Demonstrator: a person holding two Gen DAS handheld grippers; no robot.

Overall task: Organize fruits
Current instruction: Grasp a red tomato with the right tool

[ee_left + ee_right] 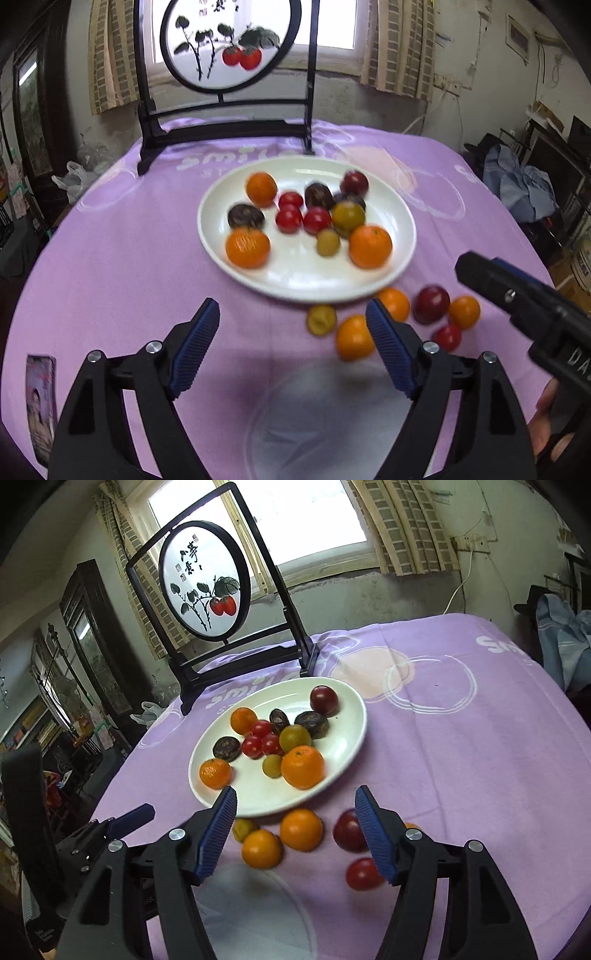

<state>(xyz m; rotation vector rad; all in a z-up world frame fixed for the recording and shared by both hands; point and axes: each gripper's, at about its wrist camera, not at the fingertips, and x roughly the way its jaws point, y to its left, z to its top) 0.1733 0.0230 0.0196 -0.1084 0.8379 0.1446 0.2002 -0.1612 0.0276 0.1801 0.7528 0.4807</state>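
A white oval plate (295,280) (343,746) holds several fruits: oranges (370,246) (303,767), red cherry tomatoes (316,220) (252,746), dark plums (354,183) (324,700) and greenish fruits (348,218) (294,738). Several loose fruits lie on the purple cloth in front of the plate: oranges (352,336) (301,829), a dark red plum (431,304) (349,830), a red tomato (447,336) (362,874), a yellow-green fruit (321,319) (242,829). My left gripper (293,321) is open and empty, left of the loose fruits. My right gripper (295,808) is open and empty above them.
A black-framed round screen with a painted persimmon (225,44) (205,579) stands at the table's far side behind the plate. The right gripper's body (524,302) shows at right in the left wrist view. A photo card (40,402) lies near the table's left edge.
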